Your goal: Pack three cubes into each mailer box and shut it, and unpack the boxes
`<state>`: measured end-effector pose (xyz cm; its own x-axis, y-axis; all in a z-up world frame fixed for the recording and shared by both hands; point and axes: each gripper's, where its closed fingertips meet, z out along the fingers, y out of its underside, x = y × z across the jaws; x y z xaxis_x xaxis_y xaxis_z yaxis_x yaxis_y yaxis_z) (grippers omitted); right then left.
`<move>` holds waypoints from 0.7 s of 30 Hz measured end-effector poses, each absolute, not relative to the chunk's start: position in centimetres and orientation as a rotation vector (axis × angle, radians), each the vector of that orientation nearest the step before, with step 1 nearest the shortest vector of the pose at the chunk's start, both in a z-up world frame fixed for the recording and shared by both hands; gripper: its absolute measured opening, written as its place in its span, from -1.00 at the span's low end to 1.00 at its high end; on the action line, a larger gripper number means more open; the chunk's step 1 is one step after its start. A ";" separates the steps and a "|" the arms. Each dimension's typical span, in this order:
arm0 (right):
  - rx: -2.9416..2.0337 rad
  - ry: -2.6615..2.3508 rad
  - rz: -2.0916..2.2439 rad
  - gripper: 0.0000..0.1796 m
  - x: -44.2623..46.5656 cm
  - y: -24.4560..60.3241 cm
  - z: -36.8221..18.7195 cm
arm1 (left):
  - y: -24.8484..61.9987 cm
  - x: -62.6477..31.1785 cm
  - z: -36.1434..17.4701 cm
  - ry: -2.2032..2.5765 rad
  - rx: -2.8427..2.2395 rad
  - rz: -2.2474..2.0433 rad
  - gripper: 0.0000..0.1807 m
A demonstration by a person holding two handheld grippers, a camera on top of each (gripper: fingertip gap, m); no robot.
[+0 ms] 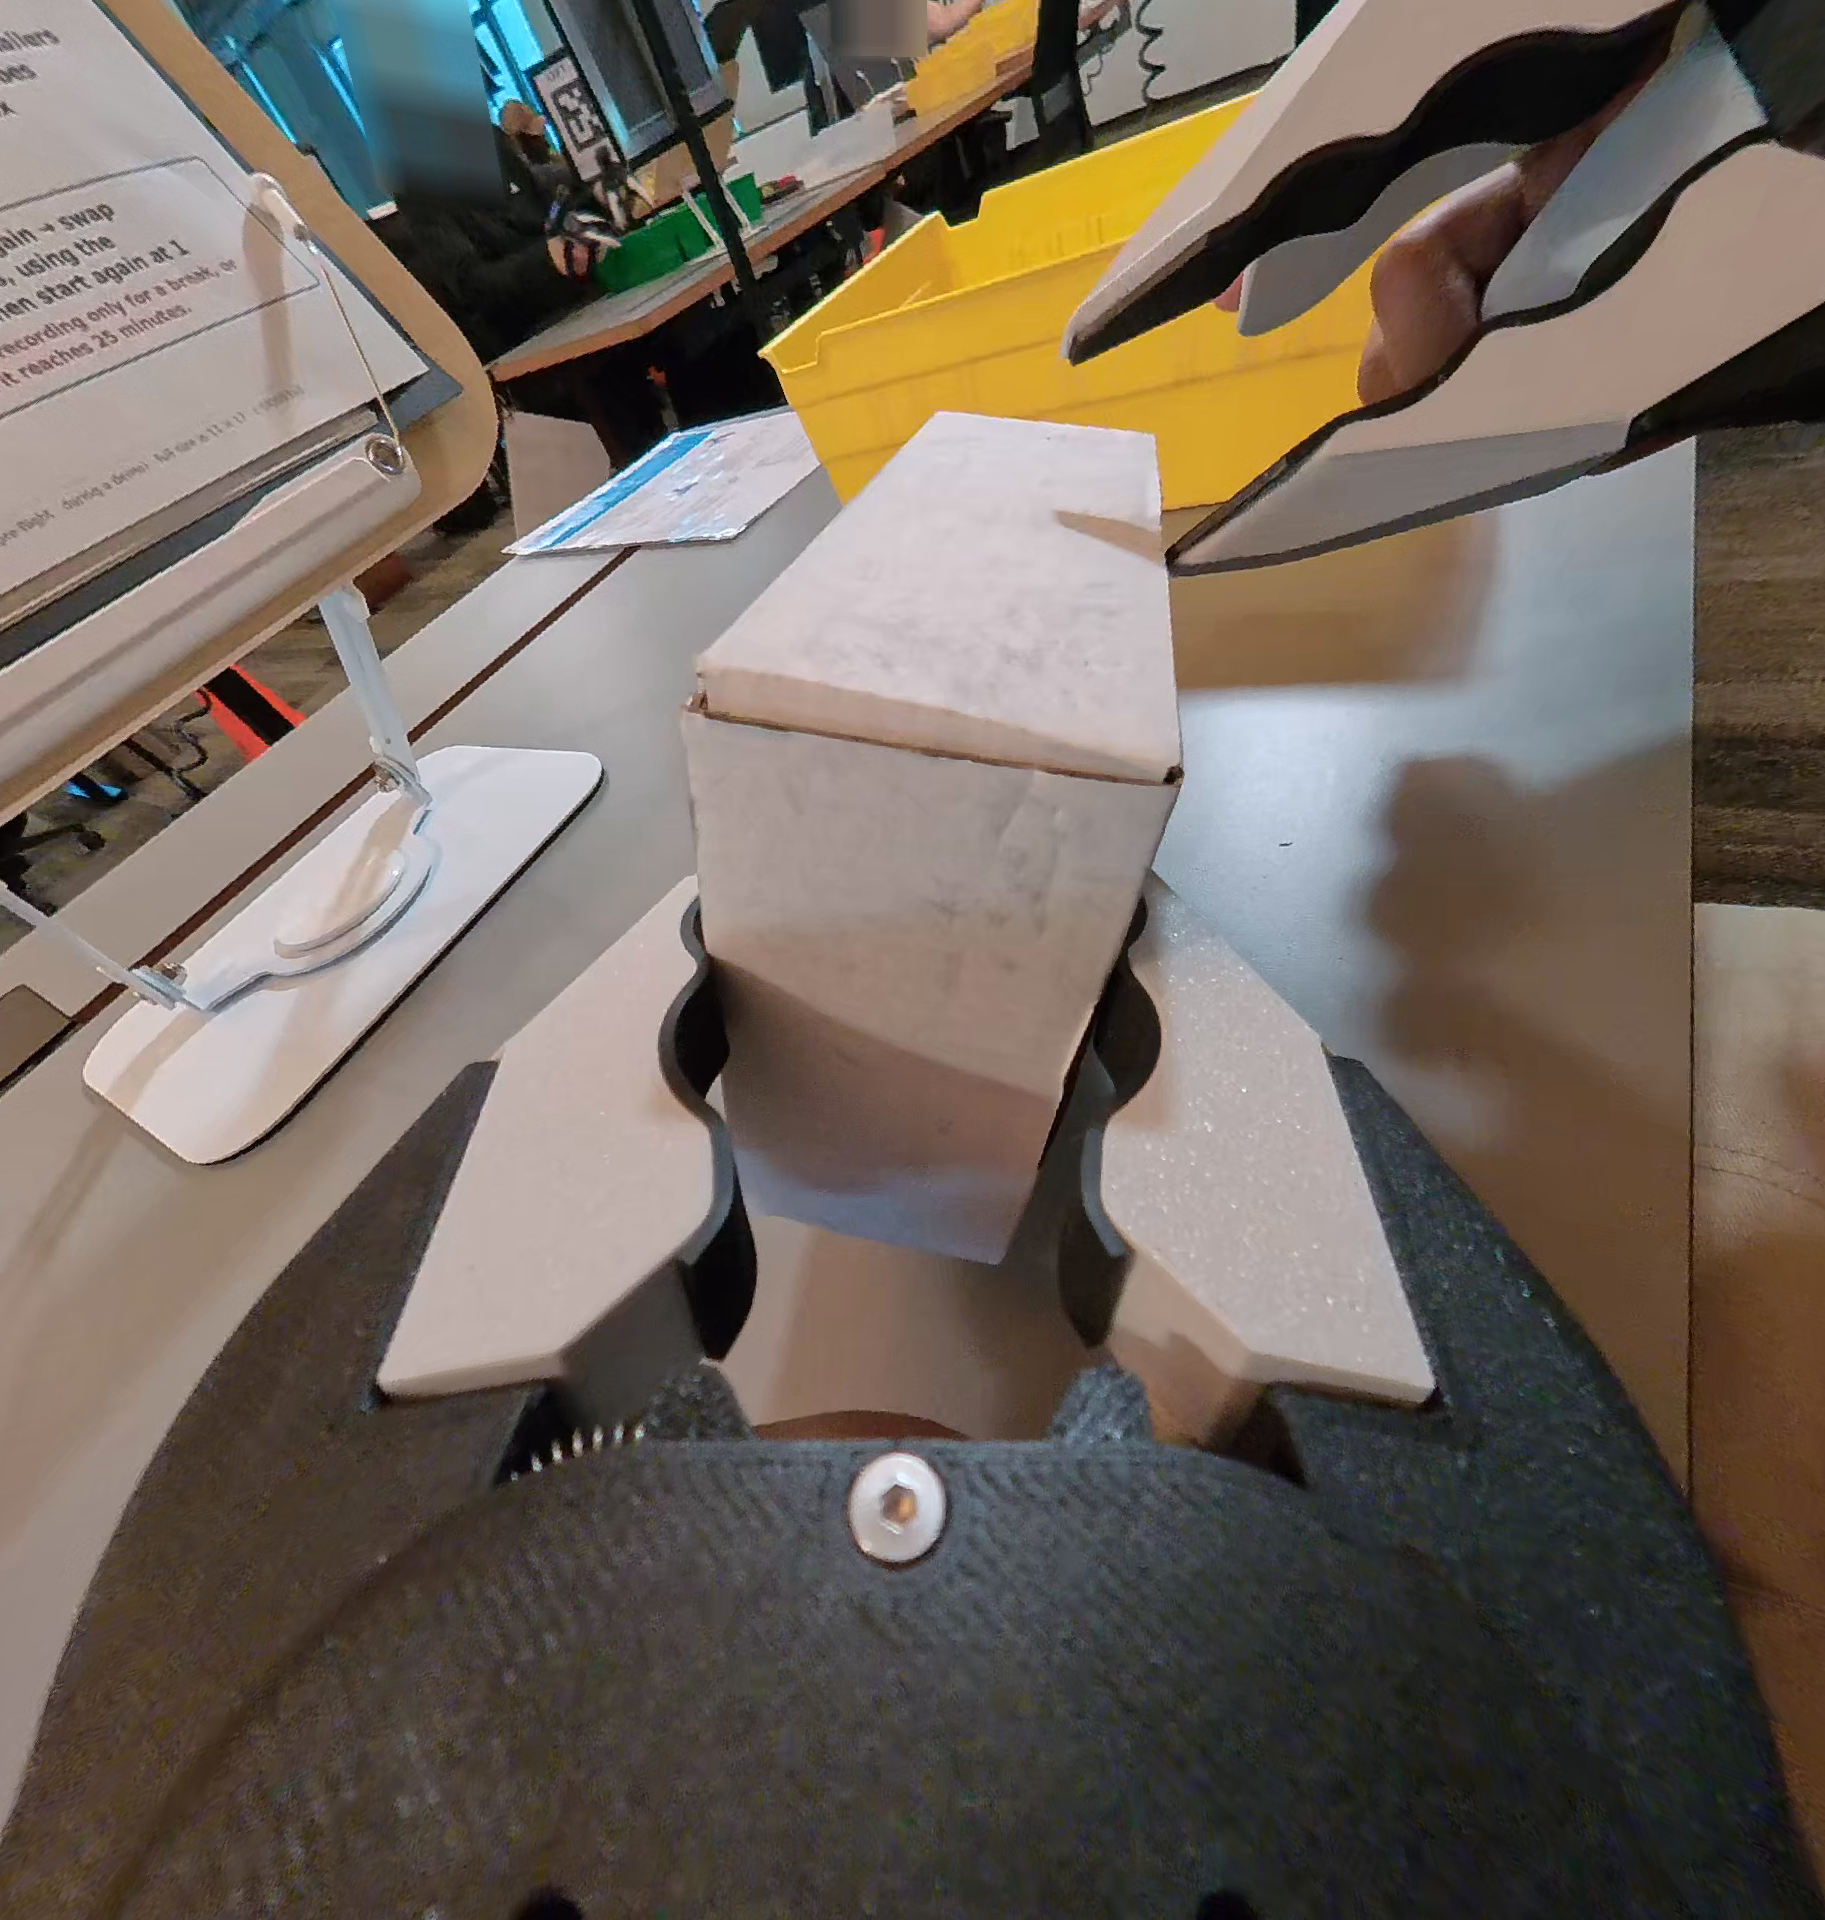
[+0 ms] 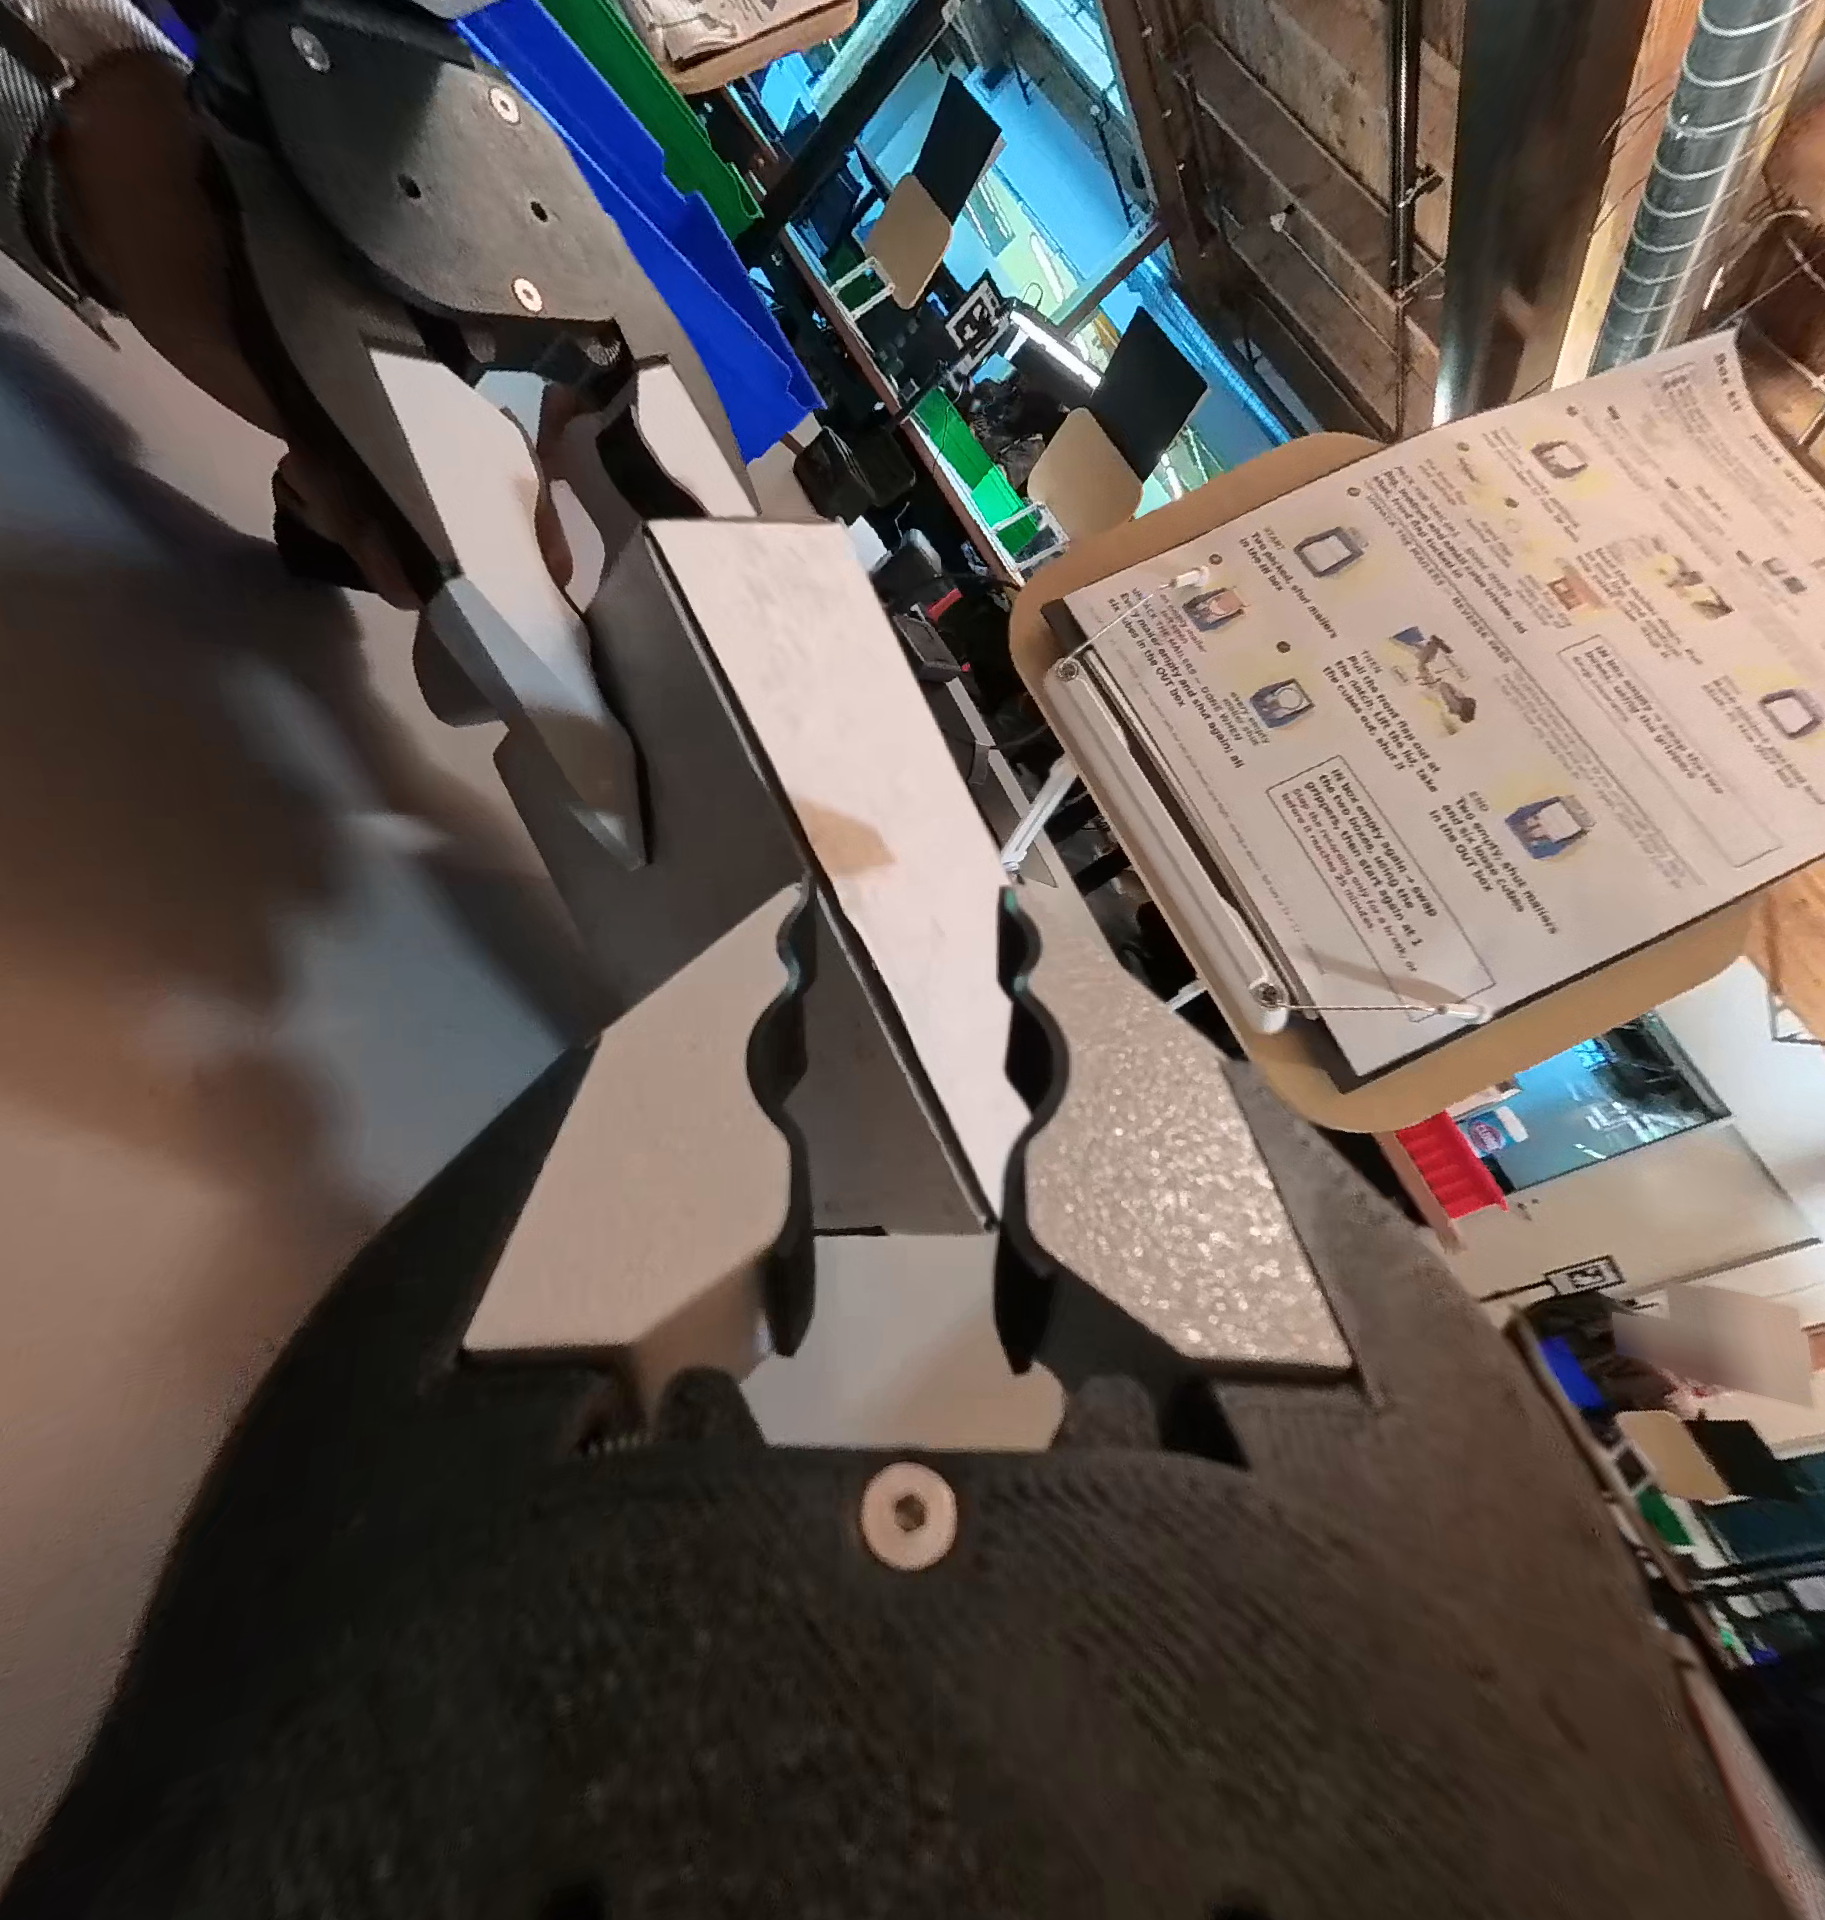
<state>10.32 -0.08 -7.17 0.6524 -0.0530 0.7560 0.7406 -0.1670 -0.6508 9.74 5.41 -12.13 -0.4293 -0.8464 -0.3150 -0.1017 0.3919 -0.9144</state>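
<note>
My left tongs (image 1: pixel 913 1049) clamp white mailer box (image 1: pixel 939 727) above bench (image 1: pixel 1407 727); right tongs (image 2: pixel 903 1049) straddle its far end, grip unclear.

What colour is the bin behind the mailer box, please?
Yellow bin, best seen in the left wrist view.

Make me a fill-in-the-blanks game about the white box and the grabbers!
1. The left gripper is clamped on a ___ mailer box.
2. The box's lid is ___.
3. Behind the box sits a ___ bin.
4. The right gripper has its fingers ___.

Missing words: white; shut; yellow; open
</note>
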 end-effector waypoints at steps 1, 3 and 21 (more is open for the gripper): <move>-1.595 -0.595 -0.796 -0.63 10.3 -0.1 -7.2 | 5.4 9.8 -12.1 1.804 -0.821 -1.104 -0.20; -1.595 -0.630 -0.831 -0.64 10.2 -0.2 -7.3 | 5.3 9.8 -12.2 1.805 -0.812 -1.091 -0.20; -1.606 -0.693 -0.957 -0.60 11.2 -1.0 -7.5 | 5.4 9.6 -11.9 1.787 -0.735 -0.949 -0.20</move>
<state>11.17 -0.95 -7.52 0.5050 -0.0429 0.8621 0.8324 -0.2402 -0.4995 9.64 5.43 -11.93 -0.3692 -0.8075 -0.4601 -0.0712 0.5182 -0.8523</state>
